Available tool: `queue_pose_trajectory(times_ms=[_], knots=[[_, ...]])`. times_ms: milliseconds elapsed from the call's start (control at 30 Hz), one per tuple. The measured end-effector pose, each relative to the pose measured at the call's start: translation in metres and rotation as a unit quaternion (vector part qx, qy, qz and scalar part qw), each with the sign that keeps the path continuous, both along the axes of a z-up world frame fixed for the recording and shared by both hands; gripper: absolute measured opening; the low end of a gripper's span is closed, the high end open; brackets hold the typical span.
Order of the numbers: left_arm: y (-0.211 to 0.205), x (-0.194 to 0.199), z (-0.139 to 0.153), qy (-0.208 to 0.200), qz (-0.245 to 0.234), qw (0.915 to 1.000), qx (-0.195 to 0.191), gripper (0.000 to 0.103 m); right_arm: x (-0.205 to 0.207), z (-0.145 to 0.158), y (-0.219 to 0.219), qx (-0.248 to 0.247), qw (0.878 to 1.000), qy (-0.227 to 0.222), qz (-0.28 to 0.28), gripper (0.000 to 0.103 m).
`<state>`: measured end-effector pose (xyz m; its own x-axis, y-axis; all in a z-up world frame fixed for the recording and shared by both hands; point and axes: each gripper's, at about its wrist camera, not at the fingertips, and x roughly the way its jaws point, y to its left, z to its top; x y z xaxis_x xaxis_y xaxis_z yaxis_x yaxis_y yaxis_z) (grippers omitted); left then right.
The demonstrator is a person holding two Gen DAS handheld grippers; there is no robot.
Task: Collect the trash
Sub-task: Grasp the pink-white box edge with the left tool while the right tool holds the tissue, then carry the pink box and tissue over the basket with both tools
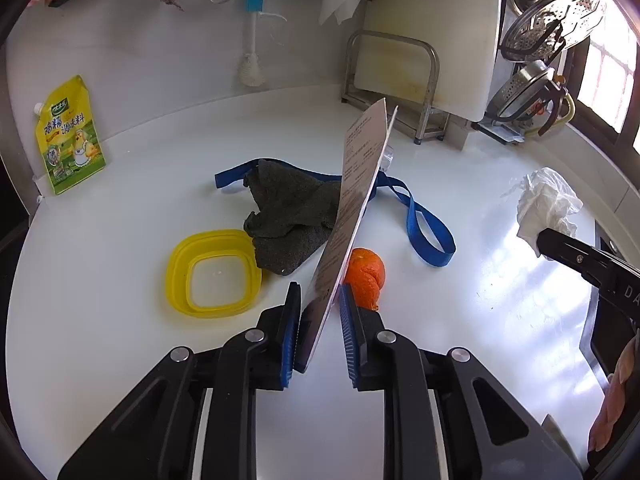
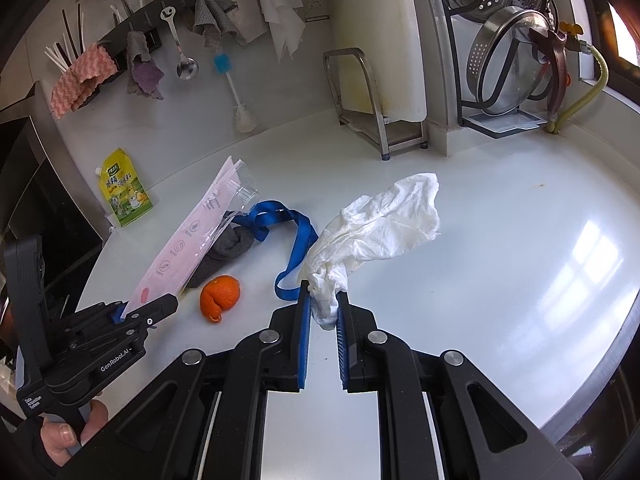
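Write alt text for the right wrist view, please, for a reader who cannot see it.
The right gripper holds a crumpled white tissue above a white counter. To its left, the left gripper holds a flat pink package; an orange peel, a blue strap and a grey cloth lie on the counter.

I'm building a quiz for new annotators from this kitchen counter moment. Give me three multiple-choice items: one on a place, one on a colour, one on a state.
1. Where is the orange peel?
A. in the yellow lid
B. on the counter
C. in a gripper

2. What colour is the strap?
A. blue
B. red
C. green

3. What does the right gripper hold?
A. nothing
B. the grey cloth
C. a crumpled white tissue

Answers: 1 B, it lies on the white counter beside the left gripper, which grips a flat card package. 2 A, plainly blue. 3 C, its pads pinch the tissue.
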<state>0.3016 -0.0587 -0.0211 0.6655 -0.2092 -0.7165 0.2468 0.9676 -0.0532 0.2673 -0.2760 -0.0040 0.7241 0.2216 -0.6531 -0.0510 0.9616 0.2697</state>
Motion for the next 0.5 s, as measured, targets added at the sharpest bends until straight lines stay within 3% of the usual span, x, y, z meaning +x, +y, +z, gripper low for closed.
queue_pose_trajectory(times_ms=[133, 333, 500], knots=[[0.008, -0.004, 0.003, -0.002, 0.004, 0.9999, -0.013, 0.017, -0.002, 0.001, 0.005, -0.001, 1.000, 0.001, 0.002, 0.011], [0.015, -0.023, 0.022, -0.040, 0.015, 0.9991, -0.007, 0.014, -0.010, 0.004, 0.011, 0.002, 1.000, -0.004, 0.004, 0.011], [0.023, -0.032, 0.025, -0.039, 0.017, 0.9990, -0.014, 0.013, -0.020, 0.002, 0.018, 0.004, 1.000, -0.003, 0.006, 0.011]])
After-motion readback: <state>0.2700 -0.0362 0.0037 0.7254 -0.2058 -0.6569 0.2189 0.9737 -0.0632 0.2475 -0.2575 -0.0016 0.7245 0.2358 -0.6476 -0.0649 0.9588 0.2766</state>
